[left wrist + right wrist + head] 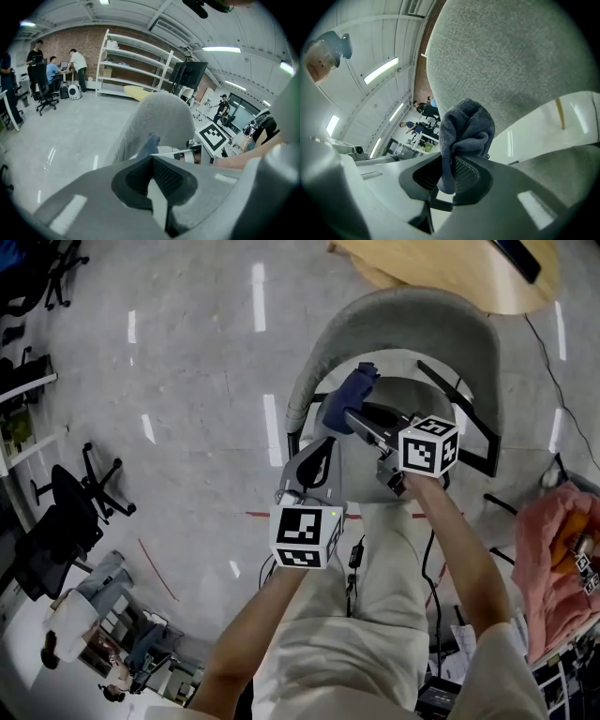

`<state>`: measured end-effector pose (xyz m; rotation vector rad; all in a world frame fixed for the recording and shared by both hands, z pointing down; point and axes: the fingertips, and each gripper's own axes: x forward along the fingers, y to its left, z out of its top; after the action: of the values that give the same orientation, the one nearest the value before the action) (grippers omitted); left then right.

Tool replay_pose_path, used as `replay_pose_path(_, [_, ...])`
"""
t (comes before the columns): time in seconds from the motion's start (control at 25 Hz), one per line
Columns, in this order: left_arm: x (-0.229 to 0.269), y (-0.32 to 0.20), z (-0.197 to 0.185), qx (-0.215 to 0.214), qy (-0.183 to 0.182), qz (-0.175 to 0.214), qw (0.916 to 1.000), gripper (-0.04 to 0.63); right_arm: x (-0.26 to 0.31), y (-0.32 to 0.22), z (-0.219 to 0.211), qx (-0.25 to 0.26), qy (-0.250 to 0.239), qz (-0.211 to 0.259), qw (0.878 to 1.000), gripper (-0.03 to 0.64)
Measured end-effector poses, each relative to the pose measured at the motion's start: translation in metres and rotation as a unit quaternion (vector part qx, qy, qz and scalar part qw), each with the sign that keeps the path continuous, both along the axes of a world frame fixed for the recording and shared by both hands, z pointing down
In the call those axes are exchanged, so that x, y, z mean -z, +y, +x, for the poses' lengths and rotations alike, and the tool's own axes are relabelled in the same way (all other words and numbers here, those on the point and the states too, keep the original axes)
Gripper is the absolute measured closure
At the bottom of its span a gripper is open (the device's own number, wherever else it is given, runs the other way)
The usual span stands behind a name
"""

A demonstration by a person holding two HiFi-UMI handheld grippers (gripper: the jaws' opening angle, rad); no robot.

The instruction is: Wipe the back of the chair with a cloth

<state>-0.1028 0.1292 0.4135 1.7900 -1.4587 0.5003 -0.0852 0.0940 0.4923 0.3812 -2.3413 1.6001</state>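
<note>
Blue-grey cloth (466,126); pale grey chair back (511,56); pink fabric (547,554); tan tabletop (450,268)

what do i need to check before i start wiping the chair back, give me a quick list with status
1. Cloth gripped: ok. The right claw is shut on a fold of the blue cloth.
2. Cloth ahead of the tips: ok. A bunched wad stands out beyond the jaws.
3. Cloth aimed at the chair back: ok. The grey back fills the right gripper view just behind the cloth.
4. Cloth touching the back: cannot tell. No view shows contact.
5. Left claw out of the way: ok. It is shut, empty, and apart from the cloth.
6. Room behind the back: cannot tell. The wooden table stands close behind it.
</note>
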Motion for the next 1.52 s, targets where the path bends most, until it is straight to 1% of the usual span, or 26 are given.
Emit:
replay_pose_path(0.24, [-0.009,-0.002,0.011,-0.010,-0.003,-0.007,0.9999,0.594,-0.027,-0.019,0.021,-0.059,0.019,-0.024,0.998,0.538])
replay_pose_path(0.44, [-0.014,-0.006,0.014,-0.016,-0.004,-0.010,0.9998,0.594,-0.041,-0.027,0.021,-0.084,0.017,-0.045,0.995,0.538])
replay_pose_path(0.72, [-0.027,-0.014,0.015,-0.012,-0.002,-0.020,0.9997,0.594,-0.060,-0.036,0.020,-0.145,0.007,-0.089,0.985,0.538])
replay_pose_path(0.92, [-0.036,-0.018,0.012,-0.008,-0.002,-0.025,0.9996,0.594,-0.074,-0.042,0.014,-0.162,0.007,-0.109,0.981,0.538])
replay_pose_path(1.2, [-0.044,-0.018,0.007,-0.006,-0.001,-0.033,0.9994,0.594,-0.096,-0.048,0.004,-0.194,0.017,-0.147,0.970,0.538])
replay_pose_path(1.52, [-0.043,-0.017,0.005,-0.008,0.000,-0.034,0.9994,0.594,-0.094,-0.058,-0.007,-0.191,0.013,-0.149,0.970,0.538])
